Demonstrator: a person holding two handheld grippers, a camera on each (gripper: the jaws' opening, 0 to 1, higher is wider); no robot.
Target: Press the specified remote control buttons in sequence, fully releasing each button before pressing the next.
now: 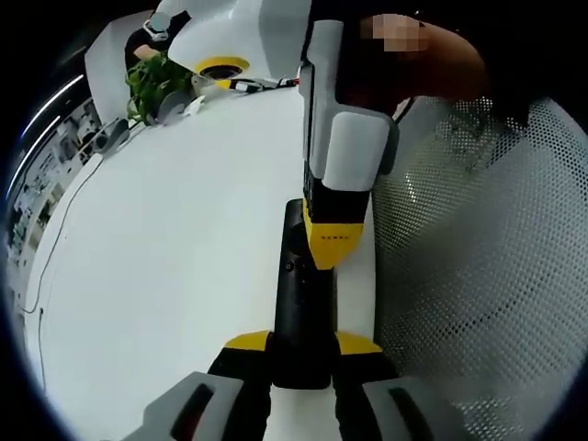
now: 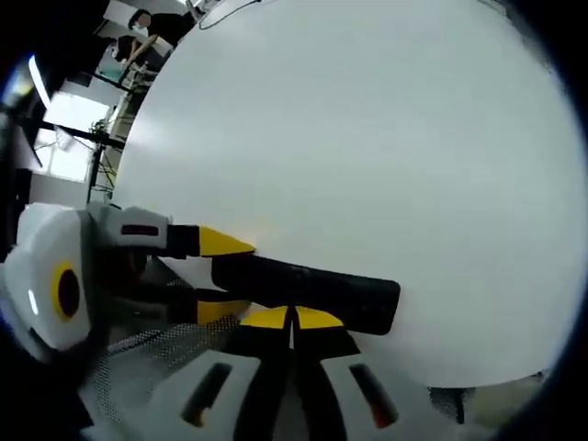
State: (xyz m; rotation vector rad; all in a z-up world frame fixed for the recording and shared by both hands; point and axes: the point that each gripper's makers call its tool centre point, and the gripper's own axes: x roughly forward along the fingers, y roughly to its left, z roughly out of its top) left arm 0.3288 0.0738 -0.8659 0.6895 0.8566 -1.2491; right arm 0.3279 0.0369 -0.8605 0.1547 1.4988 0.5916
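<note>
While the black remote control (image 1: 303, 303) lies flat on the white surface (image 1: 175, 257), the left claw (image 1: 303, 354) clamps its near end. The right claw (image 2: 292, 319), its yellow tips pinched together, presses down on the remote's top. A potted plant (image 1: 152, 83) stands far beyond the remote.

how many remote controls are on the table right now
1. The remote lies on the white table, clamped at one end by the left gripper, with the right gripper closed, tips down on its middle.
</note>
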